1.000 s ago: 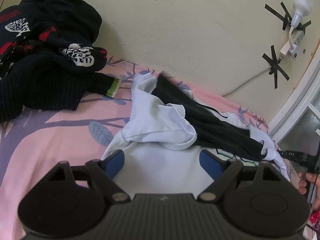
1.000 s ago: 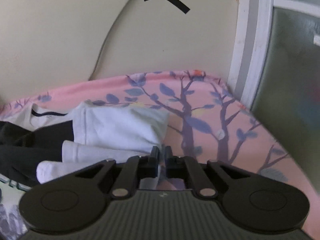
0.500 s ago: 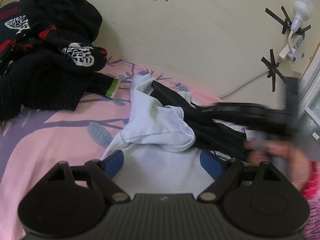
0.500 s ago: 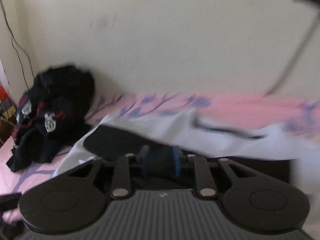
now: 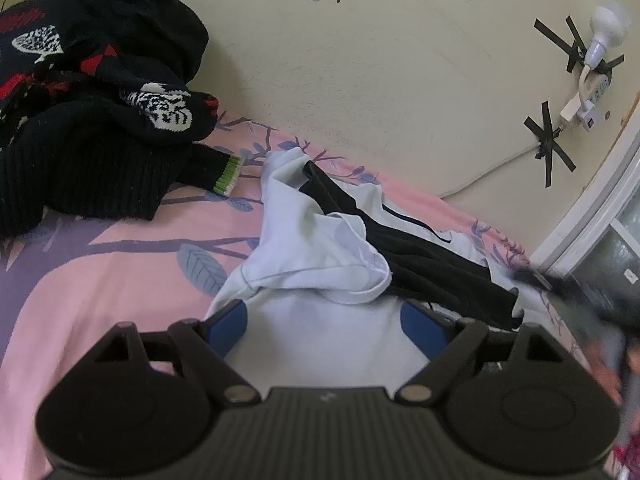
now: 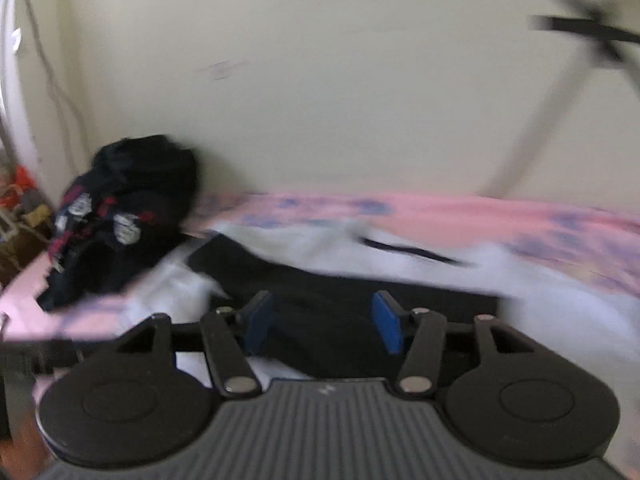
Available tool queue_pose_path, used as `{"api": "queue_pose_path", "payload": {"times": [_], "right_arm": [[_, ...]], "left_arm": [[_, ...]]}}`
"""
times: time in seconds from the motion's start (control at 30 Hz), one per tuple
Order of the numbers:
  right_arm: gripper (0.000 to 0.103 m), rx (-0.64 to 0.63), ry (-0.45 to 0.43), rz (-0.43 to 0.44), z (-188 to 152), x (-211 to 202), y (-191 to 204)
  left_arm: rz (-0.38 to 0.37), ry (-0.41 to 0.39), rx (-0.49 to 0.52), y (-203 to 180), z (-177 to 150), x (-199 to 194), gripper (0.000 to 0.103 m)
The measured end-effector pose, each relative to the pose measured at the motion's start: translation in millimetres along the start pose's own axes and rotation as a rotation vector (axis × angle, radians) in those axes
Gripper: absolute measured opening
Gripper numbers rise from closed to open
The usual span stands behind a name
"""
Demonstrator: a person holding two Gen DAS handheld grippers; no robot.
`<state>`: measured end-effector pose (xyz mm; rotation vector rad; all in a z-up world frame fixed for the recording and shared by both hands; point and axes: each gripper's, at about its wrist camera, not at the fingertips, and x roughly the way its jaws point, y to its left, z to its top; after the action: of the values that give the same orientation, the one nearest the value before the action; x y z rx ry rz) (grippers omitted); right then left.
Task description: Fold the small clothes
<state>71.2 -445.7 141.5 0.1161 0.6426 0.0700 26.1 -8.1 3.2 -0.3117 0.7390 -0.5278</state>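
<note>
My left claw (image 5: 324, 322) stood wide open with nothing held, its blue-padded fingers (image 5: 226, 326) spread to either side of a flat patch of the crumpled white cotton garment (image 5: 316, 248), which lay on the pink bedsheet printed with purple branches and leaves (image 5: 132, 264). A black fabric piece (image 5: 424, 256) lay draped across the white garment, running from about twelve o'clock down toward three o'clock of that claw. At ten o'clock, well apart from the white garment, a heap of black knitted sweater with red and white patterns (image 5: 92, 120) sat against the cream wall (image 5: 360, 72). My right claw (image 6: 322, 322) was also open and gripping nothing, its blue pads (image 6: 386, 322) standing either side of the black fabric piece (image 6: 340, 296), though blur kept me from telling whether they touched it. In that view the white garment (image 6: 560, 300) spread from twelve toward three o'clock, and the sweater heap (image 6: 120, 216) lay at ten o'clock.
</note>
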Motion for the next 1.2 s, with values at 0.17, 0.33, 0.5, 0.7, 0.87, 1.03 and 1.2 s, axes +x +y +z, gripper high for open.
{"api": "queue_pose_path", "payload": {"times": [0.17,0.33,0.5,0.7,0.87,1.03,1.2], "right_arm": [[0.033,0.154,0.098,-0.184,-67,-43,-86],[0.058,0.298,-0.024,-0.096,-78,-92,-97],[0.058,0.193,-0.072,0.022,-74,-121,-54],[0.058,0.123,-0.013,0.174,-99,-129,-12],[0.057,0.096,0.120,0.233,-138,-109,15],[0.055,0.129,0.052,0.233,-140,-143,8],[0.055,0.186,0.011,0.172,-152,-196,-23]], "left_arm": [[0.069,-0.022,-0.006,-3,2,3,0.083],[0.165,-0.074,-0.021,-3,0,-4,0.083],[0.125,-0.060,-0.022,0,-14,-37,0.086],[0.092,-0.068,0.104,5,-59,-124,0.095],[0.104,-0.054,0.064,29,-94,-190,0.097],[0.060,-0.009,-0.060,53,-116,-225,0.097],[0.070,0.046,-0.030,54,-132,-231,0.097]]}}
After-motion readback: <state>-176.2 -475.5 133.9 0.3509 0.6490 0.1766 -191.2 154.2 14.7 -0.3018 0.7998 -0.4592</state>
